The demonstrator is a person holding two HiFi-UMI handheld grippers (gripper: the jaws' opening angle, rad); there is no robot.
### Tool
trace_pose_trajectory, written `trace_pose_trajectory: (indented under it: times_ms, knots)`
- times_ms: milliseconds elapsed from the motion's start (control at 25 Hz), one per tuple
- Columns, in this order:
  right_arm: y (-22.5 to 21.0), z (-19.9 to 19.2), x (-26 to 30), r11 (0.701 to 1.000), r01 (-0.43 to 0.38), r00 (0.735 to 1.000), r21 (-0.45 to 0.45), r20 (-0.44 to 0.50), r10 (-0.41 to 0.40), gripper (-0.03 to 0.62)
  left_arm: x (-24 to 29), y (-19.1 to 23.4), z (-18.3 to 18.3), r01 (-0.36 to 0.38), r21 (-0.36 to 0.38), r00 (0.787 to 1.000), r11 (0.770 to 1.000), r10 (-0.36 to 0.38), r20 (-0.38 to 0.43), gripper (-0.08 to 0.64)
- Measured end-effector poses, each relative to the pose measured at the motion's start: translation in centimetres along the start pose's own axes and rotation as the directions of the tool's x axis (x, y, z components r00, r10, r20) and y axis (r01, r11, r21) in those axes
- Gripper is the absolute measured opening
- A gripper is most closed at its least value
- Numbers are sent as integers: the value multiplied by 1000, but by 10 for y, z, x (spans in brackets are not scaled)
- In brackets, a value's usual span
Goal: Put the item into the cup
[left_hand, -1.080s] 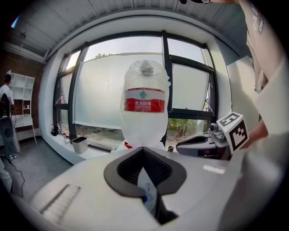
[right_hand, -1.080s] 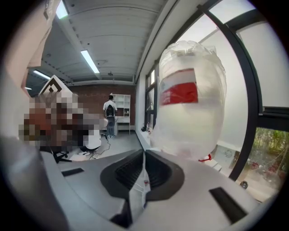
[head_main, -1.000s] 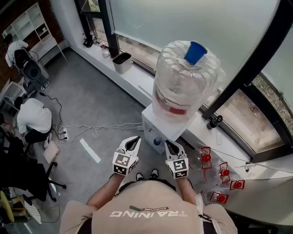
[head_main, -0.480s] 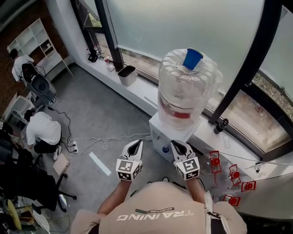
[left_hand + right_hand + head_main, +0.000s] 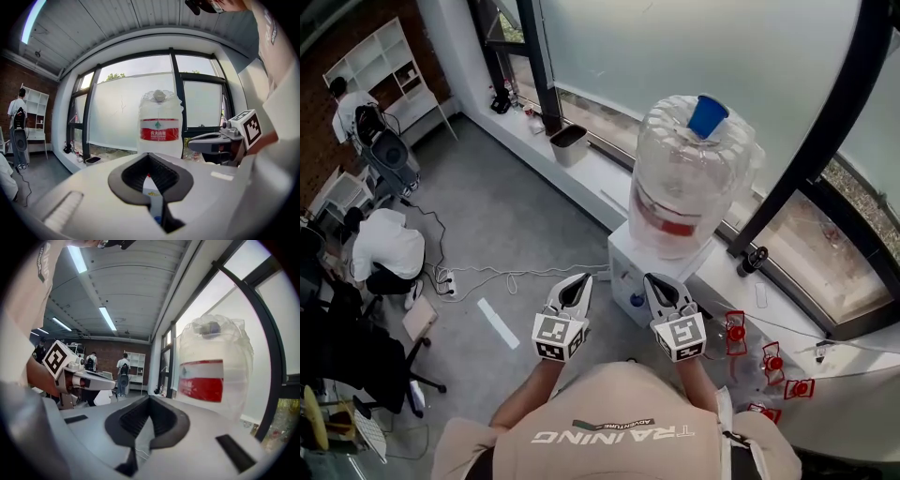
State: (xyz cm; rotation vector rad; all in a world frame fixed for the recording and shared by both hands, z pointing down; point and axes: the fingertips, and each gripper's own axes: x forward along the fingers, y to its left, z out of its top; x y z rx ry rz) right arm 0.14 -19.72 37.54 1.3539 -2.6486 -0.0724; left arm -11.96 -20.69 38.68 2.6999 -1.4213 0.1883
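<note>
A blue cup (image 5: 707,116) stands on top of a big clear water bottle (image 5: 684,187) with a red label, mounted on a white dispenser (image 5: 630,272). The bottle also fills the middle of the left gripper view (image 5: 160,124) and the right side of the right gripper view (image 5: 213,376). My left gripper (image 5: 580,282) and right gripper (image 5: 654,281) are held side by side, low, just in front of the dispenser. Both are shut, and I see nothing between the jaws of either the left gripper (image 5: 149,156) or the right gripper (image 5: 149,399). Which item the task means I cannot tell.
Several red plastic pieces (image 5: 735,331) lie on the white sill at the right. A grey bin (image 5: 568,143) sits on the sill farther back. Cables (image 5: 502,277) trail over the grey floor. A crouching person (image 5: 386,251) and a standing person (image 5: 352,103) are at the left, by a white shelf (image 5: 380,56).
The head view has shifted a little, and the bottle and cup now sit slightly farther right. Both grippers remain shut and low in front of the dispenser.
</note>
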Motion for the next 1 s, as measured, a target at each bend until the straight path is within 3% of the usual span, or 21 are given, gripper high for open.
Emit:
trace_pose_trajectory:
  times_ms: [200, 400, 1000]
  knots:
    - [-7, 10, -4, 1000, 12, 999, 8, 33, -12, 11, 3, -11, 7, 10, 16, 1000, 1000, -10, 16, 8]
    - [-10, 8, -5, 1000, 8, 1000, 19, 24, -8, 11, 6, -13, 5, 24, -56, 1000, 998, -23, 4, 8]
    - [-8, 2, 6, 998, -26, 1000, -51, -3, 25, 11, 16, 2, -2, 6, -41, 1000, 999, -6, -1, 8]
